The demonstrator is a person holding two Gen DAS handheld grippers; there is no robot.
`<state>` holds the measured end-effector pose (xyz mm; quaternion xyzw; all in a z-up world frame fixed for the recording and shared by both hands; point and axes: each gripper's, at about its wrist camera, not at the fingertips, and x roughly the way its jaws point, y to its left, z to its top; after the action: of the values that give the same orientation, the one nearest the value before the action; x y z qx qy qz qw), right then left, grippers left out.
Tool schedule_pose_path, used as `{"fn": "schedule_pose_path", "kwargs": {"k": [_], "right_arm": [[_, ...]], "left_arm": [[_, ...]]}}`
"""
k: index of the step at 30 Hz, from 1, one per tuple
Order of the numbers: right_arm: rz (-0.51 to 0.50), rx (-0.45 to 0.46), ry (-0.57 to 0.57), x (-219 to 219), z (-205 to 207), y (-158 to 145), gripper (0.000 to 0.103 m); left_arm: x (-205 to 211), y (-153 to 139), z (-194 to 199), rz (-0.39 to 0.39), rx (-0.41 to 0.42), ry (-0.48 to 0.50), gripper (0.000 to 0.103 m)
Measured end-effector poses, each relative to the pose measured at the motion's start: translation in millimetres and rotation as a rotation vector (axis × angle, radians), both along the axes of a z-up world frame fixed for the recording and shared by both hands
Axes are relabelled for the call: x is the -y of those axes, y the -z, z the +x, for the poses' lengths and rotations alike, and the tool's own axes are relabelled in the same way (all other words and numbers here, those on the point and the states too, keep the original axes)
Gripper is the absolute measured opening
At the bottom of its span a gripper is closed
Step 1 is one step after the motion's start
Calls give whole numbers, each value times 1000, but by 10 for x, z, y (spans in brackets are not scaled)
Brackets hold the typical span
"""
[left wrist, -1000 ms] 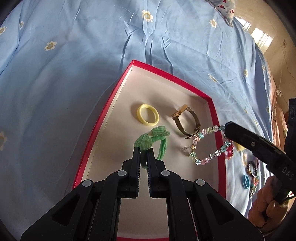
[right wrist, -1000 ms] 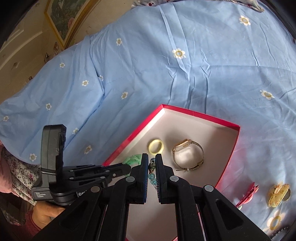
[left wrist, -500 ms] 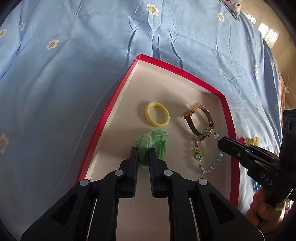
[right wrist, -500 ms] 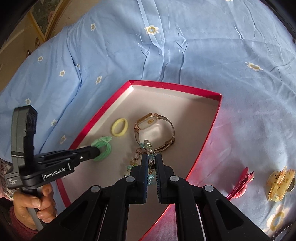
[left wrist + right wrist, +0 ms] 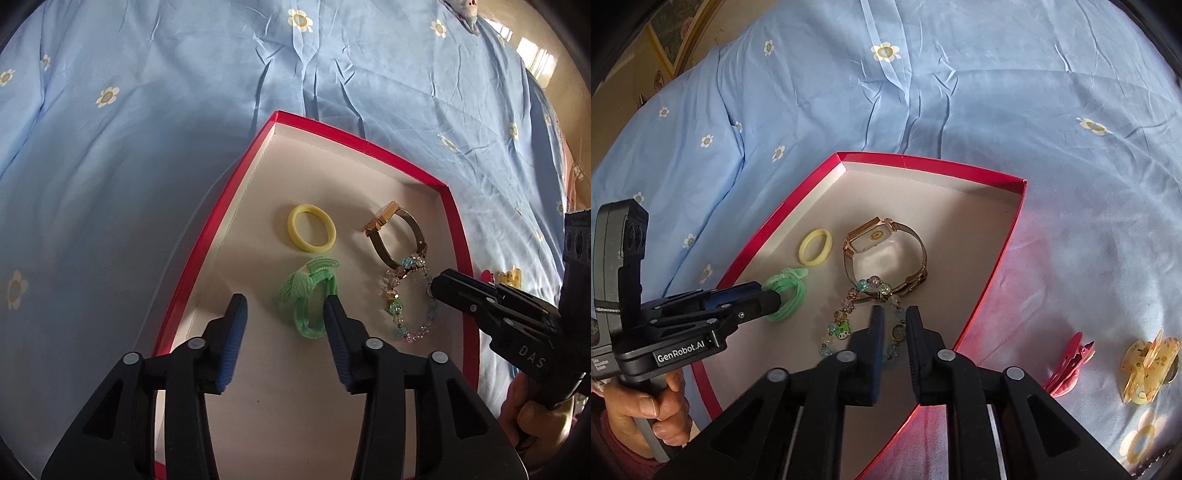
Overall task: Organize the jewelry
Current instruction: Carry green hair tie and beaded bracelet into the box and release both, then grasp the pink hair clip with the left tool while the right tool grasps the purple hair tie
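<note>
Left wrist view looked down, close, over near-left edge of red box (image 5: 369, 142), facing its far corner. Right wrist view looked down, close, over box's near-right edge (image 5: 1008, 236), facing same way. Both shared box interior, plus blue flowered bedsheet (image 5: 147, 110) beyond box.

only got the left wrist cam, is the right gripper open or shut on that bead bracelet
observer: open. The right gripper has its jaws apart, and a strand of the bead bracelet lies between them in the red box.
operator: whats outside the box on that side
observer: a red hair clip and a yellow claw clip, both on the sheet.
operator: watch face colour
observer: the watch has a white rectangular face.
</note>
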<state>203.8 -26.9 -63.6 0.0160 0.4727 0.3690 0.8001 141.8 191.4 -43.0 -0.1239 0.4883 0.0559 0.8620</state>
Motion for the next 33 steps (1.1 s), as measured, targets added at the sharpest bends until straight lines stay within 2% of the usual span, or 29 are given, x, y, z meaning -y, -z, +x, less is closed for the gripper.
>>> {"fn": "schedule_pose_path", "kwargs": {"k": [4,11,22,33], "right_arm": [[12,15,1,16,-62,-75,35],[51,51,23,207,-220,-298,42],[53,78,166,985,-320,-438,44],[14,78,299,1733,-399,-384,44]], "left_arm": [[-27,-71,-101,-18,17,-21,45],[97,-208,-297,-28,58,-14,51],[583,-292,-294,-48,78,91,52],[1162,-330,-151,-49,78,213,52]]}}
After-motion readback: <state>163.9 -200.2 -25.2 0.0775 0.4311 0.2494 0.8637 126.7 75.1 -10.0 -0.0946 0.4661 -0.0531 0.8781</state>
